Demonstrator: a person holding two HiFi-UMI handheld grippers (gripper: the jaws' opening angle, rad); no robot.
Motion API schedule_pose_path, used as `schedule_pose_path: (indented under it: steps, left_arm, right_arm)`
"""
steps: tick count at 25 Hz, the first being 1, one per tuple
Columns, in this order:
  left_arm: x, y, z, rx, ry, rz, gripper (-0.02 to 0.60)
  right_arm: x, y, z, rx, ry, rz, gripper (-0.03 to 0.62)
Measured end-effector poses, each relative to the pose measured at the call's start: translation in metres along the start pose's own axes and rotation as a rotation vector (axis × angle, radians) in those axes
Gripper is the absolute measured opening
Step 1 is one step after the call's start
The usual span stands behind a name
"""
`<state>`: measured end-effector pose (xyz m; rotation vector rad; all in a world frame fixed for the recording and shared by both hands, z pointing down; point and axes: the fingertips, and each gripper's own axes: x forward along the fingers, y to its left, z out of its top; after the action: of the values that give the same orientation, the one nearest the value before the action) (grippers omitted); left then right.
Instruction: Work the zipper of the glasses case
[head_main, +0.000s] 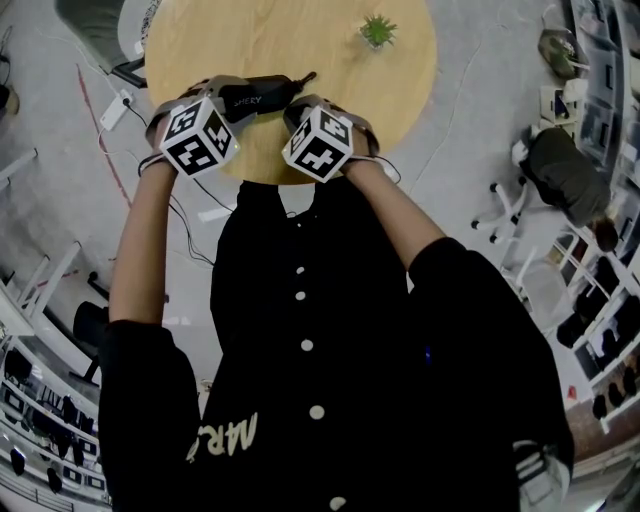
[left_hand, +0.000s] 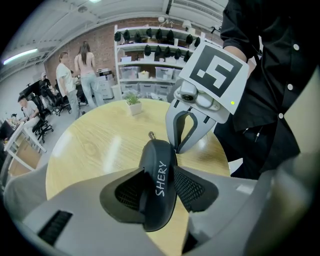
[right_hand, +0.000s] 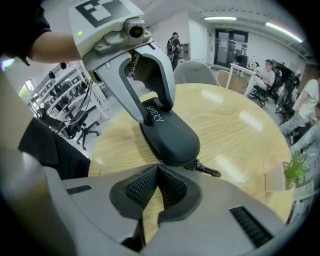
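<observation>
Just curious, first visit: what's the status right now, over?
Left tongs clamp the glasses case. Right tongs shut against its near end. Plant stands well clear.

A black glasses case (left_hand: 159, 187), lettered in white, is pictured against a pale wood-grain table (left_hand: 90, 150), with the left gripper (left_hand: 157, 170) and right gripper (right_hand: 159, 167) shown in grey and their cubes (head_main: 198, 137) patterned in black-and-white squares.
</observation>
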<state>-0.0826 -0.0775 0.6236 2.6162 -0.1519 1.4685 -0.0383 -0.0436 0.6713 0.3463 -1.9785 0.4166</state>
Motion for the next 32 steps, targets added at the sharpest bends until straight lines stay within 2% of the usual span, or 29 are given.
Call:
schedule_pose_path:
  steps: [14,32]
  left_arm:
    - [-0.001,0.001,0.0,-0.009,0.019,-0.026,0.179]
    - [-0.003,0.001,0.0,0.0,0.019,-0.057,0.178]
  right_arm:
    - [0.011,0.023,0.023,0.26,-0.101,-0.017,0.008]
    - [0.025,0.042,0.055,0.4,-0.177,-0.05,0.008]
